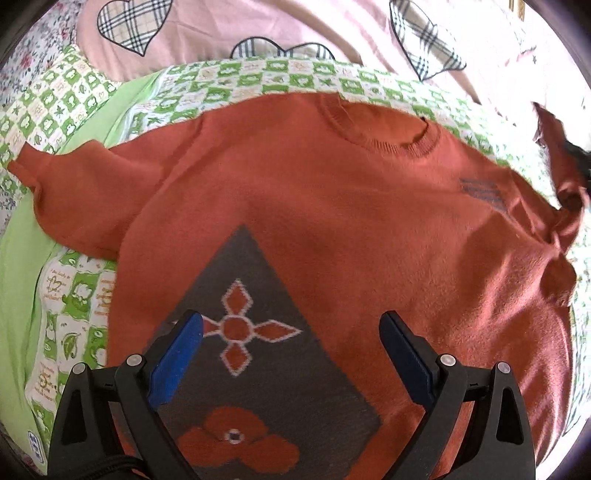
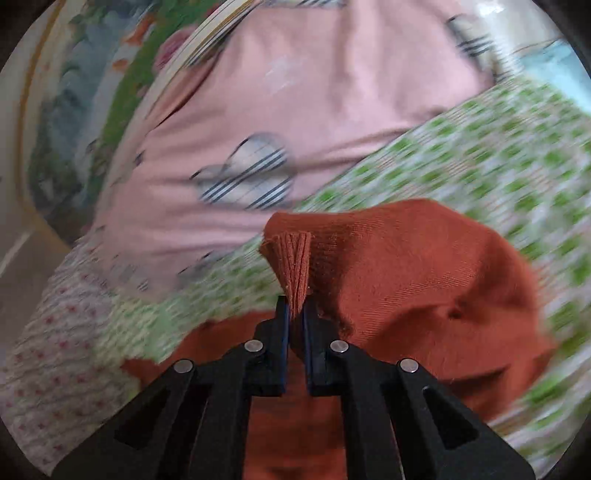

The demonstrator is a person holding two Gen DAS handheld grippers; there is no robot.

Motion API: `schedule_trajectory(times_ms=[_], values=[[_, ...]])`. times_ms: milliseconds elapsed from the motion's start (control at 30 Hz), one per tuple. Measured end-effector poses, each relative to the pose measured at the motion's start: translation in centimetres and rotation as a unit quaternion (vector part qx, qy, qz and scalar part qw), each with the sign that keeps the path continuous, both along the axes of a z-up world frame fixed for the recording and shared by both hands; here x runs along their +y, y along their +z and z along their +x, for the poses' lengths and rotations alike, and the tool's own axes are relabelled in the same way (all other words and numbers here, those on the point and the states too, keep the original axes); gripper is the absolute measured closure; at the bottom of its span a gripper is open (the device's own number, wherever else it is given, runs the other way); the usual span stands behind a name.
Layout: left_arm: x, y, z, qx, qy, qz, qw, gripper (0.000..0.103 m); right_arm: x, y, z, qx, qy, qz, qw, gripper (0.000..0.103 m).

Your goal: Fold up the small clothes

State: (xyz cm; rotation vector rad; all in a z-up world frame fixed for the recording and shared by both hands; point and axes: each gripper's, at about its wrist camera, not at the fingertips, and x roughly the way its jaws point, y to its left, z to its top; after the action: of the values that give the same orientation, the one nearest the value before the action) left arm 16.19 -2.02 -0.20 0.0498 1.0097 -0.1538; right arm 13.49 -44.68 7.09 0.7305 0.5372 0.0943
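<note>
We hold the left gripper (image 1: pixel 290 345), jaws spread, above the orange sweater (image 1: pixel 332 206) lying flat on the green quilt (image 1: pixel 55 107). Our right gripper (image 2: pixel 294 308) pinches its sleeve cuff (image 2: pixel 293 258); it is probably lifted. Next we fold this sleeve inward across the chest.

This is a bedroom in a home, and the working surface is a made bed. A green-and-white checked bedsheet (image 1: pixel 258 79) printed with leaves and small cartoon figures covers it, with a plain light-green cloth (image 1: pixel 22 258) along one side and a pink blanket with plaid hearts (image 1: pixel 221 26) bunched behind. A white floral quilt (image 2: pixel 55 362) with small red flowers lies at the bed's edge, and beyond it hangs a framed landscape picture (image 2: pixel 74 96), blurred in the right wrist view.
</note>
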Motion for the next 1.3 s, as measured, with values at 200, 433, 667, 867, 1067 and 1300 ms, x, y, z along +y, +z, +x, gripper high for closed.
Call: schedule_trajectory(times_ms=[200, 433, 667, 867, 1067, 1300], values=[[2.9, 1.1, 0.3, -0.006, 0.003, -0.046, 0.9989, 0.006, 12.8, -3.3, 6.1, 0.013, 0.115, 0.053, 0.992, 0.095], [5.6, 1.8, 0.6, -0.012, -0.008, -0.091, 0.9958, 0.006, 24.2, -7.2, 10.5, 0.038, 0.208, 0.072, 0.975, 0.095], [7.3, 0.8, 2.6, 0.016, 0.003, -0.153, 0.9880, 0.006, 27.1, -11.1, 12.0, 0.092, 0.230, 0.084, 0.965, 0.091], [5.5, 0.3, 6.8, 0.031, -0.010, -0.192, 0.9808, 0.006, 24.8, -10.3, 9.3, 0.076, 0.208, 0.095, 0.970, 0.069], [3.5, -1.3, 11.9, 0.040, -0.007, -0.196, 0.9798, 0.019, 20.4, -7.1, 2.7, 0.040, 0.147, 0.067, 0.986, 0.069], [1.6, 0.2, 11.8, -0.028, -0.053, -0.146, 0.9875, 0.098, 15.1, -5.5, -2.8, 0.040, 0.045, 0.022, 0.998, 0.069]])
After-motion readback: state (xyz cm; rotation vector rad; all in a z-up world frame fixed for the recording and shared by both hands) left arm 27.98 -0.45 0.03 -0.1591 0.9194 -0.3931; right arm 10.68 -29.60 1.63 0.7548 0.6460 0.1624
